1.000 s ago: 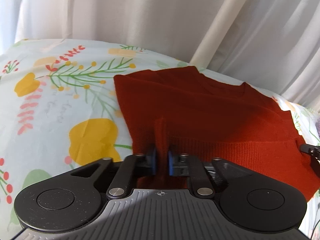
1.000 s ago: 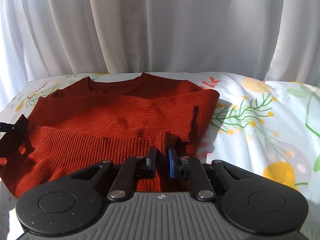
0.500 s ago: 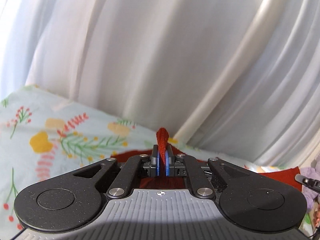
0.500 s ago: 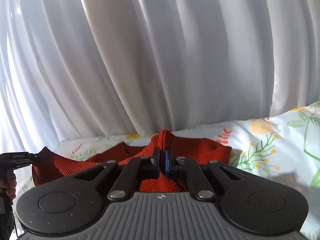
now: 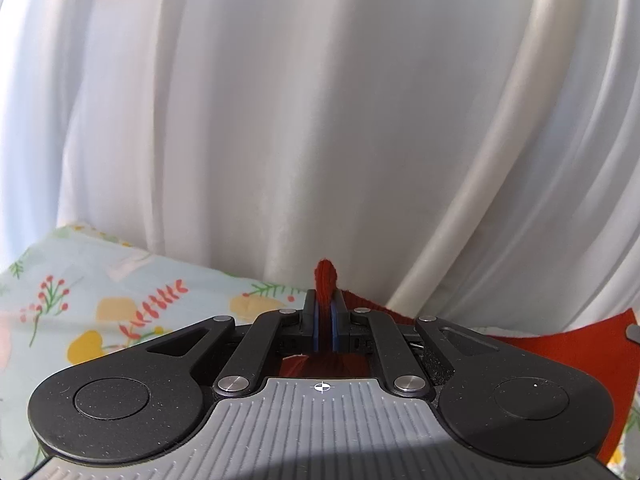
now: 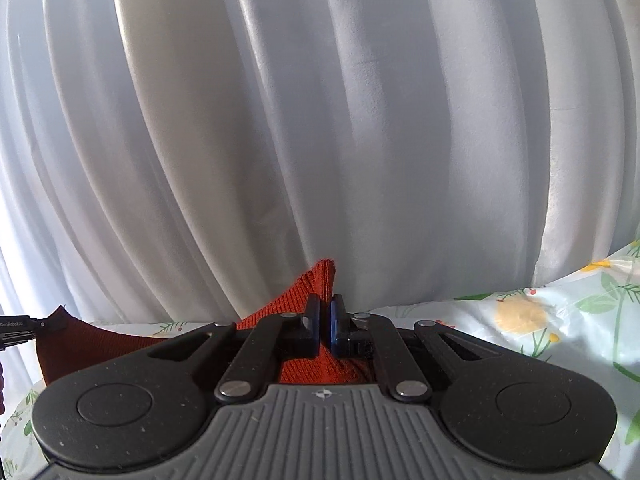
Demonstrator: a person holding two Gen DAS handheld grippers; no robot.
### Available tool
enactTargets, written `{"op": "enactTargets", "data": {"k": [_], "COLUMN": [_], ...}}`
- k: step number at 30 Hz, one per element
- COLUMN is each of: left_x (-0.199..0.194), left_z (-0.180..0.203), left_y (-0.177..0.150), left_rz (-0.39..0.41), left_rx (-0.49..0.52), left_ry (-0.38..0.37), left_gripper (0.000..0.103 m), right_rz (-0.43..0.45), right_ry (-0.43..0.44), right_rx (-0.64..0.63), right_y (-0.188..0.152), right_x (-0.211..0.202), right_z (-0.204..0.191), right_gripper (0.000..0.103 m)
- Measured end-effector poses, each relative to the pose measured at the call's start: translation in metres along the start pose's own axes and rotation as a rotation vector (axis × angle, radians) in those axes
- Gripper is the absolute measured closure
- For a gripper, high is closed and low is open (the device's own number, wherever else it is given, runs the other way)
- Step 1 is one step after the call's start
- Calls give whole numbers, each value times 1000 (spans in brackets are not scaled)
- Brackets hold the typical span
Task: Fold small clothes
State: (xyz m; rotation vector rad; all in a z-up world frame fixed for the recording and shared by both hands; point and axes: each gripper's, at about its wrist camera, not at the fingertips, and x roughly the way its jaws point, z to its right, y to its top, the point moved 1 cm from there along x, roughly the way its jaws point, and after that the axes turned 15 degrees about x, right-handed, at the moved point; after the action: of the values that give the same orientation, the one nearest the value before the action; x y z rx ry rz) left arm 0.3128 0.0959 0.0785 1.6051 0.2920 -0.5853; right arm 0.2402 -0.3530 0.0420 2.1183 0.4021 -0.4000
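right tongs (image 6: 325, 312): clamped on a pinched fold of rust-red knit sweater (image 6: 308, 284) | sweater raised over floral bedsheet (image 6: 560, 320) | left tongs (image 6: 44, 323) seen at far sweater corner | white curtain (image 6: 320, 120) behind

Left gripper (image 5: 324, 322): matte black linkage arms, silver pivot screws, blue-lined pads, ribbed grey housing with a small crosshair mark. Right gripper (image 6: 325, 322): same build, two round black side discs.

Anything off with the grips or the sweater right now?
Nothing stands out. The left tool and the right tool are each shut on a pinch of the red sweater, held above the floral sheet. No damage visible.
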Motion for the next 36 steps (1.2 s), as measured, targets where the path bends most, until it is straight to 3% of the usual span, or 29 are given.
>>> {"op": "enactTargets", "data": {"k": [10,24,36], "left_x": [45,84,108], "left_z": [19,26,28], "left_y": [-1,-18,-20], "left_rz": [-64,-118,-92], "left_rx": [49,81,81], "left_ry": [69,127,221], "left_gripper": [96,96,96], "right_rz": [-12,-23,10], "right_ry": [-81,-161,-203], "right_rx": [-7,-1,-13], "right_y": [-5,-19,-15], "right_x": [42,70,89], "right_z": [5,22,20], "right_gripper": [99,99,99]}}
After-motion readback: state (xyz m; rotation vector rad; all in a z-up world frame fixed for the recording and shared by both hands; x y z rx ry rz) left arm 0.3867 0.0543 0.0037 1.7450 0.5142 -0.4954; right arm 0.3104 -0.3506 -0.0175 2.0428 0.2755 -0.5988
